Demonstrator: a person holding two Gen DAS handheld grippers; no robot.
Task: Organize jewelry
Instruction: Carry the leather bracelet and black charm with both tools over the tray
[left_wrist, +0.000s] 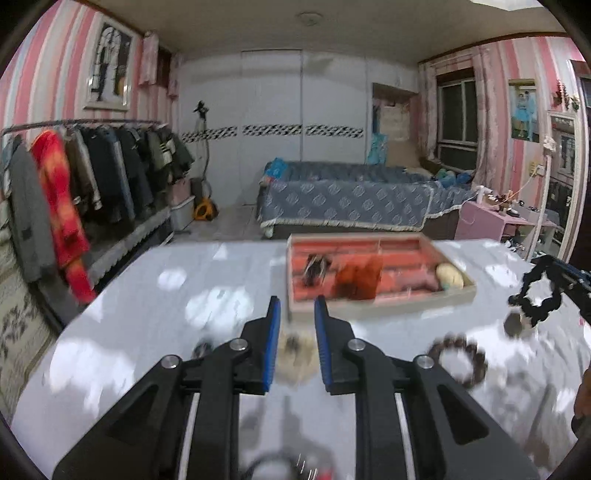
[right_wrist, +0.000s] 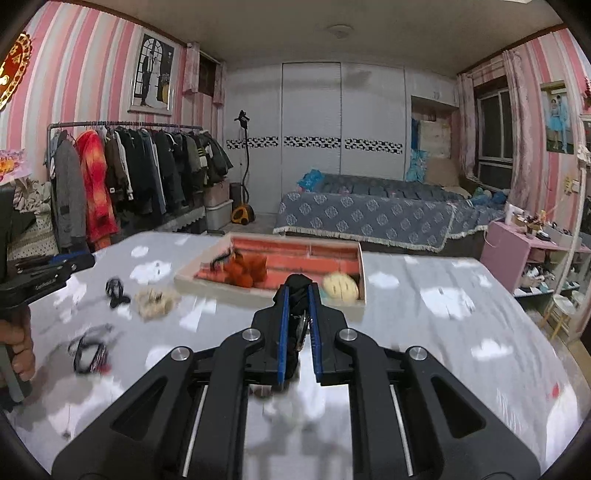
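A wooden tray with a red ribbed lining (left_wrist: 380, 306) (right_wrist: 364, 273) stands on the table, holding a black hair piece (left_wrist: 314, 267), an orange scrunchie (left_wrist: 356, 278) (right_wrist: 247, 271) and a cream one (left_wrist: 448, 275) (right_wrist: 340, 286). My left gripper (left_wrist: 297, 306) is open just above a beige fluffy scrunchie (left_wrist: 295, 350) (right_wrist: 155, 301). My right gripper (right_wrist: 297, 291) is shut on a black scrunchie (right_wrist: 297, 288) (left_wrist: 539, 291), held above the table in front of the tray. A brown bead bracelet (left_wrist: 458, 358) lies to the right of the left gripper.
The table (left_wrist: 147, 314) (right_wrist: 443, 332) has a grey cloth with white clouds. A small black hair tie (right_wrist: 116, 291) and a bundle of dark and red bands (right_wrist: 88, 352) lie on its left. A bed, clothes rack and pink cabinet stand beyond.
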